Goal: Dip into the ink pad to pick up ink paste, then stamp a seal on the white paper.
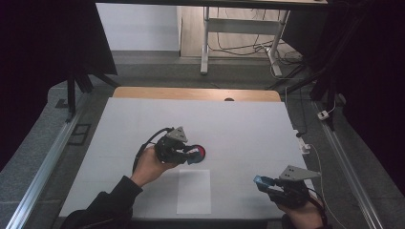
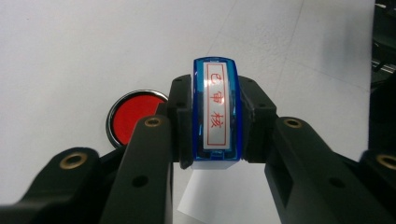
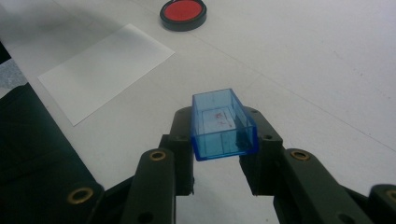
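Note:
My left gripper (image 1: 190, 153) is shut on a blue rectangular stamp (image 2: 217, 112), whose white label with red characters faces the camera. It hangs just above the table beside a round red ink pad (image 2: 133, 116) in a black rim, seen in the high view as the ink pad (image 1: 201, 152) at the gripper's tip. Near the table's front right, my right gripper (image 1: 263, 182) is shut on a clear blue stamp cap (image 3: 223, 126), its hollow side up and faint red marks inside. A white sheet of paper (image 1: 194, 191) lies flat between the two hands.
The white tabletop (image 1: 239, 129) stretches bare behind the ink pad. In the right gripper view, the paper (image 3: 105, 65) lies left and the ink pad (image 3: 183, 13) is far ahead. A dark sleeve (image 3: 28, 154) is at that view's lower left. Metal rails and cables run beside the table.

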`<state>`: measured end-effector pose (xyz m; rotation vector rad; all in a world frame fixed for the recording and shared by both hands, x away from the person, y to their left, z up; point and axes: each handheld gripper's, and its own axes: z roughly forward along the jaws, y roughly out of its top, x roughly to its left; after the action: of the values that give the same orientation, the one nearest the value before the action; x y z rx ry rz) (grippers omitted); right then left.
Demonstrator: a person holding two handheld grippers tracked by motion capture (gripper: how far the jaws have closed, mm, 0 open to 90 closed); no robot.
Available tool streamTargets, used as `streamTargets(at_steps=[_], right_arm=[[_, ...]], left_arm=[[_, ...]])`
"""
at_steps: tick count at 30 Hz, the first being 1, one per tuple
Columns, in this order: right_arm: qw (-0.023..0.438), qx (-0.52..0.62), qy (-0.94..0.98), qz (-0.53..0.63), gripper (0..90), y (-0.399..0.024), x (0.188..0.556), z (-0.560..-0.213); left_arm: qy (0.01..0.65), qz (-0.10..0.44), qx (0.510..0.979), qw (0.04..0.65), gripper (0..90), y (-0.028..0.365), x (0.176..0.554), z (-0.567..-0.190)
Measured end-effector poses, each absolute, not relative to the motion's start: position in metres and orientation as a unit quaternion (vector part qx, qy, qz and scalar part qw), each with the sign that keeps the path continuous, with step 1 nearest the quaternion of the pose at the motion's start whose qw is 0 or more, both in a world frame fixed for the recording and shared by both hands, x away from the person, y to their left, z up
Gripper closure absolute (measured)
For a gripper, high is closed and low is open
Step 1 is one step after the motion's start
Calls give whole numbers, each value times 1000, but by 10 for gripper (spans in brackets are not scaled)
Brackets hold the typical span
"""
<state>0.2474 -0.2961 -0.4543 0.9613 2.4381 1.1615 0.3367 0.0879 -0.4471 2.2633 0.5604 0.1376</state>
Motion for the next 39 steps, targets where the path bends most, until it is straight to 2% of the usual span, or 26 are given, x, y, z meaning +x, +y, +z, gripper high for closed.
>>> streamTargets(at_steps=[39], right_arm=[[137,330,843,403,680,-296,247,-454]], left_arm=[[200,32,892,403,698,90,296,-450]])
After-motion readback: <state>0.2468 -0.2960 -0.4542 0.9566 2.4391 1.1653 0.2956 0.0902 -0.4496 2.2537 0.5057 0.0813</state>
